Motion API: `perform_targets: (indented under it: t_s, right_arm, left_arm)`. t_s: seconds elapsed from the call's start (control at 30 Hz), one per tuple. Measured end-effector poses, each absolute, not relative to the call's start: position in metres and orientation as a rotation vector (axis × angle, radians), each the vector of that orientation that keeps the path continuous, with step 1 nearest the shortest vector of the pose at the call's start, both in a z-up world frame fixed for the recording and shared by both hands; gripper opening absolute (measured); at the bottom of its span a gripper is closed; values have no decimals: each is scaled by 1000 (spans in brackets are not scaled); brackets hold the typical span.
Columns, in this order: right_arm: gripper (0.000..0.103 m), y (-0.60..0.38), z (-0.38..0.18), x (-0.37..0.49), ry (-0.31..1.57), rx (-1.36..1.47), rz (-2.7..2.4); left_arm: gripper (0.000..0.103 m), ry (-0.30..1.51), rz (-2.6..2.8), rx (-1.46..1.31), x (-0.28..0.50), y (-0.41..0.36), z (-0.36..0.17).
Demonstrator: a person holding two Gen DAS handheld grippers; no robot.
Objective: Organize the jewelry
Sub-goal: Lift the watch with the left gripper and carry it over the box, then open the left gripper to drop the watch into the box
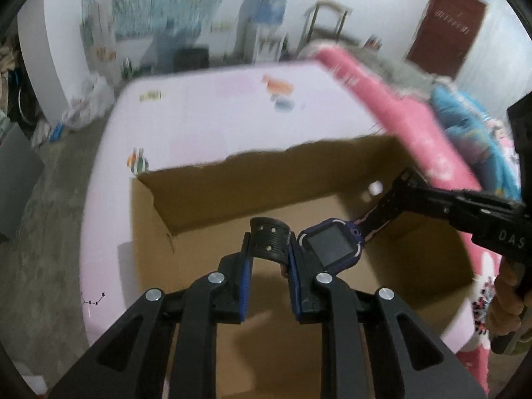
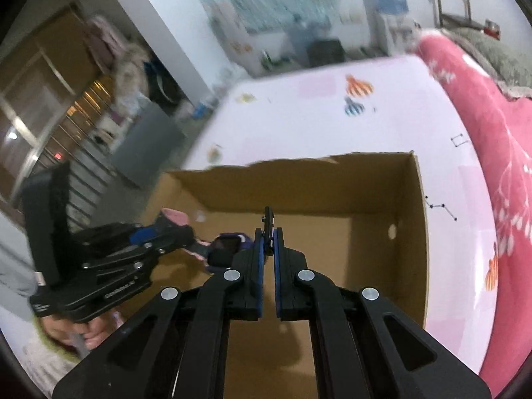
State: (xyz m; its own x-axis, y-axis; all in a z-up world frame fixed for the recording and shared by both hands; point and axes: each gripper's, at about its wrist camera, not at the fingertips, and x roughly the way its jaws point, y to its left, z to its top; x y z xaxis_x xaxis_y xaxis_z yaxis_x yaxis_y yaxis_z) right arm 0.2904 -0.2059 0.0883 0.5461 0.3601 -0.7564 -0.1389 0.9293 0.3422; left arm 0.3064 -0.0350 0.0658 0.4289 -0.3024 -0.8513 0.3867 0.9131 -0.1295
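A dark blue smartwatch (image 1: 332,246) with a black and pink strap hangs over an open cardboard box (image 1: 232,186), stretched between both grippers. My left gripper (image 1: 270,247) is shut on the curled black strap end (image 1: 271,237) just left of the watch face. My right gripper (image 1: 407,181) comes in from the right and pinches the other strap end. In the right wrist view my right gripper (image 2: 268,232) is shut on the thin strap tip (image 2: 268,217). There the watch (image 2: 229,246) sits to its left, and the left gripper (image 2: 179,232) is beyond it, above the box (image 2: 299,183).
The box lies on a bed with a pale pink sheet (image 1: 216,113) (image 2: 299,123). A bright pink blanket (image 1: 399,113) (image 2: 482,106) runs along the right side. The box's right wall has a hand hole (image 2: 392,231). A water dispenser (image 1: 266,16) and a dark red door (image 1: 445,26) stand at the far wall.
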Motion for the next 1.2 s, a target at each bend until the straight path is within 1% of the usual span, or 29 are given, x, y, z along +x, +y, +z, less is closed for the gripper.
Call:
perform_targets:
  t_s: [0.13, 0.23, 0.27, 0.3, 0.33, 0.37, 0.4, 0.43, 0.47, 0.5, 0.53, 0.57, 0.63, 0.77, 0.9, 0.97, 1.0, 1.07, 1.1, 1.13, 1.17, 1.2]
  right_arm:
    - [3, -206, 65, 315, 1026, 214, 263]
    - [4, -205, 49, 328, 1070, 203, 237]
    - [4, -207, 49, 328, 1078, 200, 234]
    - [4, -207, 47, 328, 1086, 194, 227]
    - [5, -206, 47, 327, 1088, 184, 219]
    - [7, -207, 47, 325, 1089, 170, 213]
    - [8, -209, 51, 322, 1082, 156, 204]
    - [9, -211, 51, 322, 1075, 146, 196]
    - [9, -212, 53, 320, 1069, 133, 189]
    - [11, -214, 56, 316, 1059, 121, 186]
    - [16, -216, 58, 314, 1050, 116, 181]
    - [18, -218, 60, 314, 1042, 114, 173]
    - [19, -224, 65, 309, 1027, 128, 171]
    - [22, -237, 82, 299, 982, 179, 173]
    - [33, -250, 111, 271, 896, 200, 164]
    - [36, -259, 129, 245, 844, 226, 171]
    - [40, -263, 136, 230, 819, 237, 183]
    - [48, -269, 147, 205, 776, 247, 204]
    - [54, -270, 151, 191, 754, 251, 214]
    - [59, -272, 154, 172, 730, 258, 230]
    - [62, -272, 154, 157, 718, 263, 243]
    - [66, -271, 153, 141, 711, 268, 257]
  left_arm:
    - [19, 1119, -399, 120, 330, -46, 39]
    - [21, 1149, -363, 132, 343, -48, 25]
    - [26, 1157, -357, 127, 346, -49, 25]
    - [29, 1158, -355, 120, 347, -49, 26]
    - [34, 1157, -350, 127, 349, -51, 27]
    - [41, 1155, -342, 142, 349, -51, 27]
    - [45, 1158, -324, 170, 347, -52, 27]
    - [47, 1159, -317, 189, 345, -52, 26]
    - [48, 1155, -324, 198, 344, -52, 26]
    - [48, 1138, -321, 215, 340, -53, 28]
    - [51, 1124, -322, 231, 336, -53, 31]
    - [55, 1117, -325, 240, 332, -53, 33]
    - [61, 1087, -332, 255, 324, -53, 39]
    - [64, 1030, -341, 261, 307, -47, 58]
    - [71, 949, -379, 202, 275, -26, 93]
    - [76, 901, -399, 169, 255, -12, 109]
    - [77, 872, -411, 148, 240, -2, 119]
    - [84, 827, -427, 113, 216, 17, 131]
    - [85, 801, -435, 96, 199, 30, 136]
    - [88, 782, -442, 81, 182, 42, 138]
    - [90, 772, -443, 71, 168, 52, 136]
    - [94, 768, -437, 66, 157, 59, 133]
